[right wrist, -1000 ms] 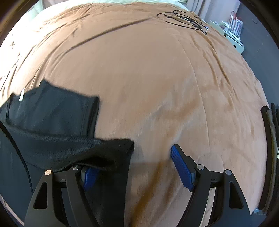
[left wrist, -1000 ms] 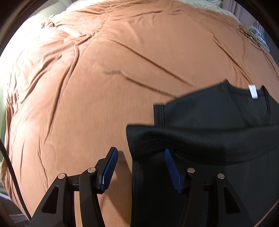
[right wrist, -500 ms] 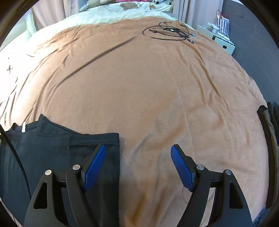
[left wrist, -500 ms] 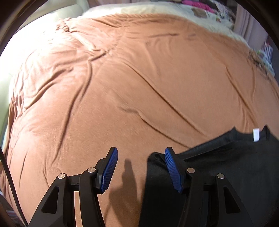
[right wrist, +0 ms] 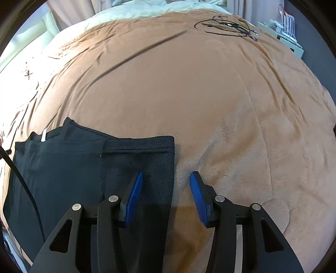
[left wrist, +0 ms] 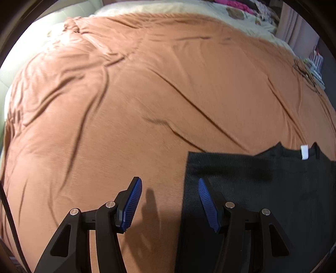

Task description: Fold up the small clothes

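A black mesh garment (left wrist: 262, 189) lies folded flat on the brown bed cover (left wrist: 147, 105), with a small white tag (left wrist: 304, 152) at its far edge. It also shows in the right wrist view (right wrist: 73, 168), with its white tag (right wrist: 43, 135) at the far left. My left gripper (left wrist: 170, 201) is open and empty, straddling the garment's left edge. My right gripper (right wrist: 166, 195) is open and empty, straddling the garment's right edge.
The brown bed cover (right wrist: 210, 94) is wrinkled on the left side. A tangle of black cables (right wrist: 229, 25) lies at its far end. A white shelf with items (right wrist: 287, 35) stands beyond the bed's right corner. Pale bedding (left wrist: 189, 8) lies at the head.
Both grippers let go of the garment's folded-over edge and pulled back. The fold now lies flat, reaching the collar. The right gripper's jaws have narrowed somewhat.
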Action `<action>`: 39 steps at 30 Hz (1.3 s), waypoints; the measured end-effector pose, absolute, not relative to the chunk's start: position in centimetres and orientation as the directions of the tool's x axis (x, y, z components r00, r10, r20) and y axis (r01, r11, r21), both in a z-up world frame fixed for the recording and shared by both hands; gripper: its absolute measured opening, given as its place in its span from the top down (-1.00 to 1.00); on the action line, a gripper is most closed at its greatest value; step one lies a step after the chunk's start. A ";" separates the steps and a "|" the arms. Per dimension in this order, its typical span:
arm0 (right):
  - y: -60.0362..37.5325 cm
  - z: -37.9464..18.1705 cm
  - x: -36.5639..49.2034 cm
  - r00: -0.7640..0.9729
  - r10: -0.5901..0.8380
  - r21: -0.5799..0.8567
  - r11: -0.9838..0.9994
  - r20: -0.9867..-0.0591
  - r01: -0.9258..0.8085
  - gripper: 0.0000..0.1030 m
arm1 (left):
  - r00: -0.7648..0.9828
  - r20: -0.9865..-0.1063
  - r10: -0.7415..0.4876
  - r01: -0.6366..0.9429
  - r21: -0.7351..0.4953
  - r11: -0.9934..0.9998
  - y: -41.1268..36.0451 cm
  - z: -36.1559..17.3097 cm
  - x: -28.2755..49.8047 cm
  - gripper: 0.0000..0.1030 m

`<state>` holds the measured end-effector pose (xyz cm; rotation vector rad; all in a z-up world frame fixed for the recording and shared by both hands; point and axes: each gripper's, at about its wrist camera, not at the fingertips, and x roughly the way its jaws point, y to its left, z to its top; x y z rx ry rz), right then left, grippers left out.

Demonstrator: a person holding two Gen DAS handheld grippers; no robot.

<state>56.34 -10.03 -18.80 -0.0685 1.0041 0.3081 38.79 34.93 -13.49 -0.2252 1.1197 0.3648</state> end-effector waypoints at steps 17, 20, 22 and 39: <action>-11.4 -17.4 56.7 0.539 0.293 0.168 0.948 -0.790 -0.270 0.97 | 0.460 -0.881 0.106 -0.369 -0.082 0.926 35.3 -13.7 40.1 0.86; -11.2 -15.9 54.9 0.568 0.287 0.150 0.949 -0.771 -0.276 1.00 | 0.479 -0.870 0.117 -0.367 -0.078 0.927 35.4 -12.6 39.7 0.87; -10.6 -13.9 53.4 0.581 0.292 0.151 0.948 -0.760 -0.280 1.00 | 0.489 -0.864 0.124 -0.374 -0.079 0.924 35.6 -11.9 39.4 0.87; -7.6 -9.5 53.3 0.595 0.270 0.126 0.954 -0.757 -0.272 1.00 | 0.491 -0.849 0.193 -0.416 -0.034 0.909 37.2 -10.7 39.8 0.87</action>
